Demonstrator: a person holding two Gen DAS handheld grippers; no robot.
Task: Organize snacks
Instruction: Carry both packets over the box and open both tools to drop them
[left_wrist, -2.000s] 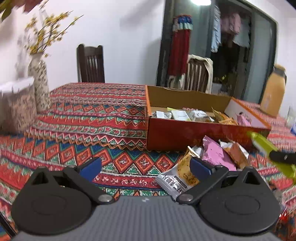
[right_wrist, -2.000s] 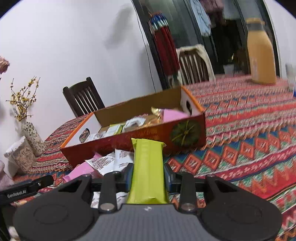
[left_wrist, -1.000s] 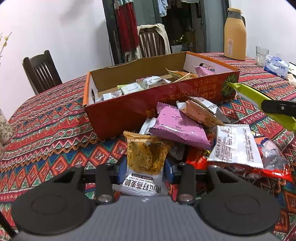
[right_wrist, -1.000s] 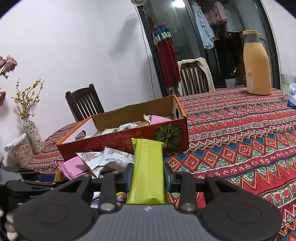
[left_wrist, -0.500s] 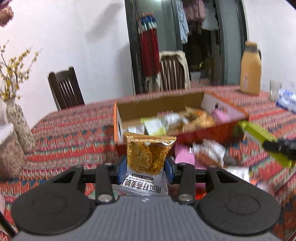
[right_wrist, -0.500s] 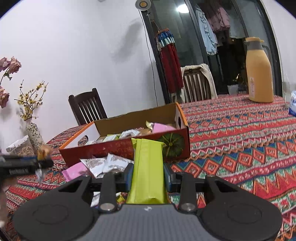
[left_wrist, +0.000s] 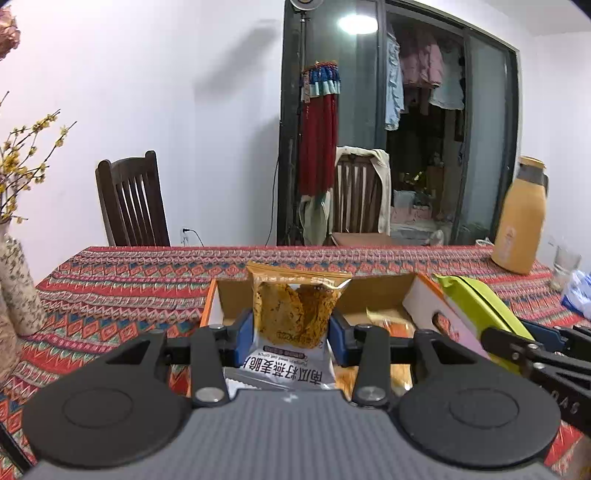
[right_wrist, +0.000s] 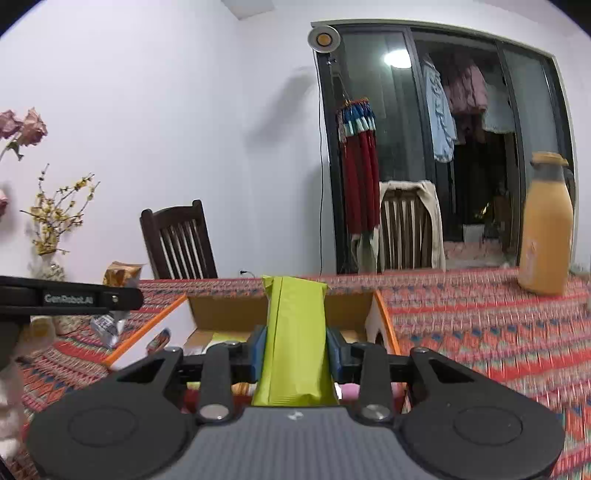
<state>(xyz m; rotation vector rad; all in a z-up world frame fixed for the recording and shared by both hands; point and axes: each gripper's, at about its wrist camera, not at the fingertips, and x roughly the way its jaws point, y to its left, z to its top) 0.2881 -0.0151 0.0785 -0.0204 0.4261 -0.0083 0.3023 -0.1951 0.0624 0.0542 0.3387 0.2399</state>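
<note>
My left gripper (left_wrist: 291, 338) is shut on an orange-and-white snack packet (left_wrist: 295, 317) and holds it upright over the near edge of the open cardboard box (left_wrist: 373, 291). My right gripper (right_wrist: 294, 352) is shut on a long lime-green snack bar (right_wrist: 293, 332), held over the same box (right_wrist: 229, 314). The green bar (left_wrist: 476, 306) and the right gripper's arm show at the right of the left wrist view. The left gripper with its packet (right_wrist: 120, 275) shows at the left of the right wrist view. Several snacks lie inside the box.
The table carries a red patterned cloth (left_wrist: 129, 288). A speckled vase (left_wrist: 18, 288) stands at the left. An orange thermos (left_wrist: 521, 221) and a glass (left_wrist: 565, 266) stand at the far right. Two wooden chairs (left_wrist: 133, 199) stand behind the table.
Both grippers have risen and moved forward over the box, each keeping its snack. The loose snack pile in front of the box has dropped out of view.
</note>
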